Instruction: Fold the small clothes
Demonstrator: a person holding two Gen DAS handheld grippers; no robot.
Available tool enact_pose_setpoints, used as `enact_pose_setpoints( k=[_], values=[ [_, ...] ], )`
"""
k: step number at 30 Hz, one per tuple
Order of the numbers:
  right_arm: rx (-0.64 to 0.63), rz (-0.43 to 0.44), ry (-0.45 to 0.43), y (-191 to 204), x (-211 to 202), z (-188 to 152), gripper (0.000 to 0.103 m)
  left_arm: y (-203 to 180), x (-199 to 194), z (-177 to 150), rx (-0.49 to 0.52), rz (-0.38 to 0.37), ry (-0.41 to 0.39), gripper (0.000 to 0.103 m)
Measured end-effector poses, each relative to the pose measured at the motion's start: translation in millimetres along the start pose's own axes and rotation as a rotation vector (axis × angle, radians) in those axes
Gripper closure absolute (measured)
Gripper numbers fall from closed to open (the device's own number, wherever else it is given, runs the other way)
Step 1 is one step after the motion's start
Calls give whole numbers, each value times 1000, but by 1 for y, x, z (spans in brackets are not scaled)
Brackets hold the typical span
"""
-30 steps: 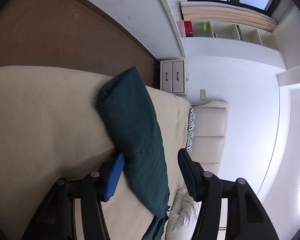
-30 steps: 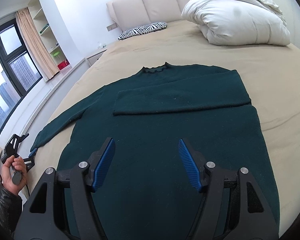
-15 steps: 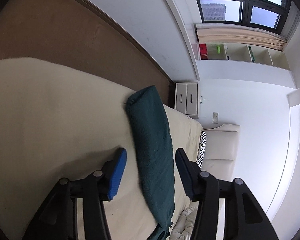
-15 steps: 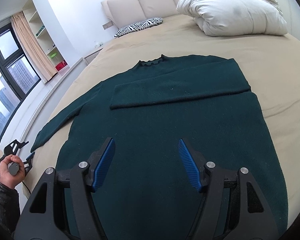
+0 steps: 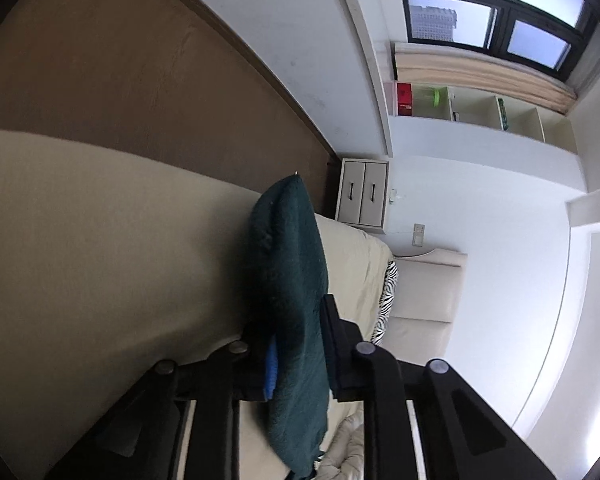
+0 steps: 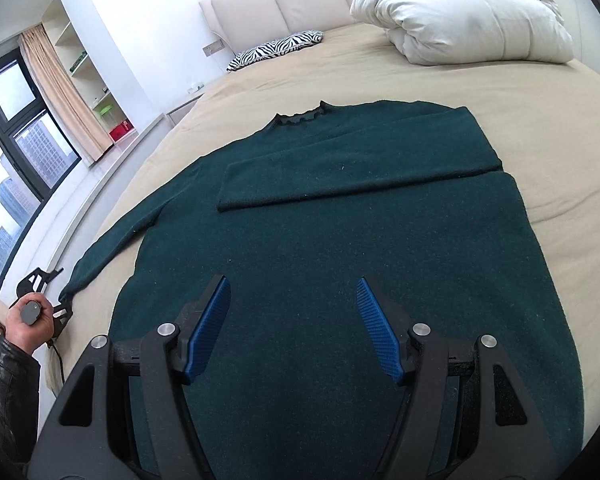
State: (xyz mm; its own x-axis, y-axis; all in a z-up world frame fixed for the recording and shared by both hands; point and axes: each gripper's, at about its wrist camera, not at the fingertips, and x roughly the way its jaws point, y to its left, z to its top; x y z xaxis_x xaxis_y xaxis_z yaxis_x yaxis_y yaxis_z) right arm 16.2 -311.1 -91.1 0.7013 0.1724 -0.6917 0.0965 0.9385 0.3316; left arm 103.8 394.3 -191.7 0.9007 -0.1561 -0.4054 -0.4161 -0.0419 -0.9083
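I see a dark green sweater [image 6: 340, 248] lying flat on the beige bed [image 6: 552, 120], collar toward the headboard. Its right sleeve [image 6: 352, 172] is folded across the chest; its left sleeve [image 6: 112, 240] stretches out toward the bed's edge, where the cuff sits in my left tongs [image 6: 60, 304]. In the left wrist view that sleeve [image 5: 292, 280] runs as a thick band between the fingers.

A white duvet [image 6: 460, 20] is bundled near the headboard, with a zebra-print pillow [image 6: 276, 48] beside it. A nightstand [image 5: 362, 192] stands past the bed, and shelves [image 5: 480, 112] sit under the window. Nothing lies on the sweater's body.

My left tongs [image 5: 300, 356] are narrowed onto the sleeve, pads pressing the fabric from both sides. My right tongs [image 6: 294, 328] hang wide apart over the lower half of the sweater, gripping nothing; I cannot tell whether the tips touch the knit.
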Motion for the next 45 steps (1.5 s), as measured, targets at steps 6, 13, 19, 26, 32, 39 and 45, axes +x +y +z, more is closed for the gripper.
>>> enact_pose_setpoints(
  k=[6,13,19,26,32,39,45],
  values=[
    [8,7,-10,-4,-3,-2,39,-52,-5,-32,229,30,-10,95],
    [85,-2,-40,-36,-14,-6,39,-155,19,-163,801,34,100,94],
    [175,-22,-74,-76,-26,-9,39,-164,39,-384,1508,52,255,94],
    [254,-44,-99,-121,-39,-14,39,-92,48,-517,1908,77,338,94],
    [298,-41,-44,-139,-25,-12,39,-52,61,-520,1969,189,447,63],
    [305,89,48,-122,25,25,39,-41,25,-486,1903,200,496,27],
    [291,198,166,-87,91,64,39,-51,1,-433,1733,179,508,27]
  ],
)
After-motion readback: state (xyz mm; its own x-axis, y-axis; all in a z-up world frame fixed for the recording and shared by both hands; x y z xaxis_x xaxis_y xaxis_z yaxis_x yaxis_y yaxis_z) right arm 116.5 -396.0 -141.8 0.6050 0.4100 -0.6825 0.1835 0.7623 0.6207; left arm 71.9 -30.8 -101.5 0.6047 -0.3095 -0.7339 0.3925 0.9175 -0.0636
